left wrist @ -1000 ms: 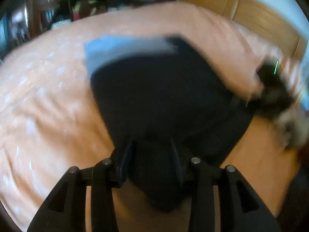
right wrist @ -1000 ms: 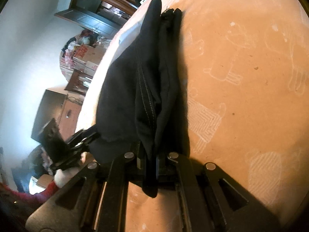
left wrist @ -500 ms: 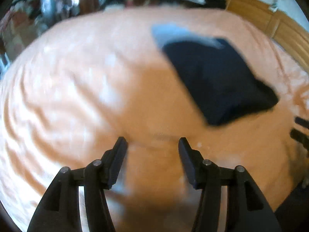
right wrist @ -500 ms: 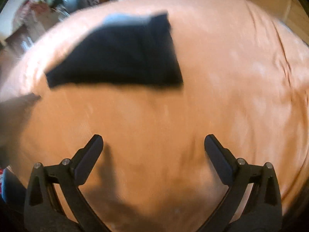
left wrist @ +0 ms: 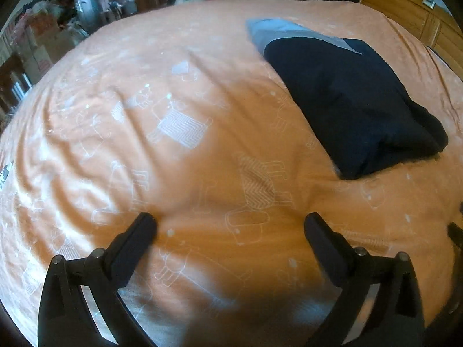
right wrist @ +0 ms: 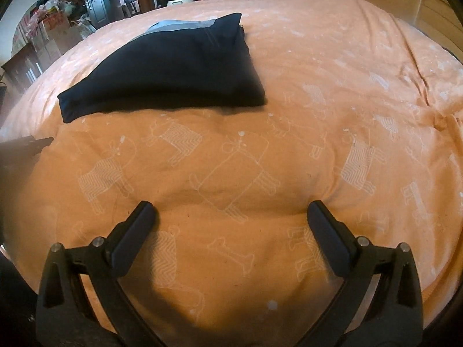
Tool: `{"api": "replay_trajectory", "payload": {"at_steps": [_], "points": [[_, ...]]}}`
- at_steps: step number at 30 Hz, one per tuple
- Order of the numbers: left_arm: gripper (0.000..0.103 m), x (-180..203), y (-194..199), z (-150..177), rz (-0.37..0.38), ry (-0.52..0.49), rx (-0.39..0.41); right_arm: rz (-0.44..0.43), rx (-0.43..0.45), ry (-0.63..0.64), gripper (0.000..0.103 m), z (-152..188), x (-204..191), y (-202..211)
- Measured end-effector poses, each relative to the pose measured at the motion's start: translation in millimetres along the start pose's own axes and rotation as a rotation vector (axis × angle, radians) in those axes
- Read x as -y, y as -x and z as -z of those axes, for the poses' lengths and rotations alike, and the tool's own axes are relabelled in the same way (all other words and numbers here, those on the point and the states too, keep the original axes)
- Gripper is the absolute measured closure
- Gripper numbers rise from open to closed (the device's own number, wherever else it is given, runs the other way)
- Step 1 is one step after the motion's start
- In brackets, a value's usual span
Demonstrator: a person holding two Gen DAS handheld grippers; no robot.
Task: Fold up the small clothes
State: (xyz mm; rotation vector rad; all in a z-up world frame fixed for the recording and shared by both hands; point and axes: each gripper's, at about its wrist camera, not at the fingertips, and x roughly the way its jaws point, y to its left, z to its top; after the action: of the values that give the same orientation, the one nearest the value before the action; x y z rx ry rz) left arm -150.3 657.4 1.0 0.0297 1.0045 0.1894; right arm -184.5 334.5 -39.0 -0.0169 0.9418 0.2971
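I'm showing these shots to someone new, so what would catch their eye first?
The dark navy folded garment with a light blue band at its far end stands out, lying alone on the orange bedspread printed with white animal outlines. Next come the wide-open left gripper and right gripper, both empty and low over the bedspread, short of the garment. Cluttered furniture and boxes line the far edge.

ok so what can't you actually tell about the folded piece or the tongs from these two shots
- Dark garment: its type and fold layers; both views show only the outer surface.
- Grey-blue band: waistband or separate cloth, unclear in either view.
- Right tongs in the left wrist view: only a sliver at the right edge.
- Left tongs in the right wrist view: blurred at the left edge.
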Motion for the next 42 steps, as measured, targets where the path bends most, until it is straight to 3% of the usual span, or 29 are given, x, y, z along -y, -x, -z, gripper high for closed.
{"api": "replay_trajectory", "payload": {"at_steps": [9,16,23,42], "points": [[0.000,-2,-8,-1,0.020,0.033,0.030,0.005,0.001,-0.002,0.000,0,-1,-1],[0.000,-10,-16,-10,0.040,0.099,-0.007,-0.002,-0.004,-0.013,0.000,-3,2,-6],[0.000,-8,-17,3,0.016,0.081,0.087,-0.013,0.006,-0.026,0.000,-3,4,-8],[0.000,-11,-19,4,0.024,0.086,0.095,-0.004,0.014,-0.031,0.000,-6,5,-12]]}}
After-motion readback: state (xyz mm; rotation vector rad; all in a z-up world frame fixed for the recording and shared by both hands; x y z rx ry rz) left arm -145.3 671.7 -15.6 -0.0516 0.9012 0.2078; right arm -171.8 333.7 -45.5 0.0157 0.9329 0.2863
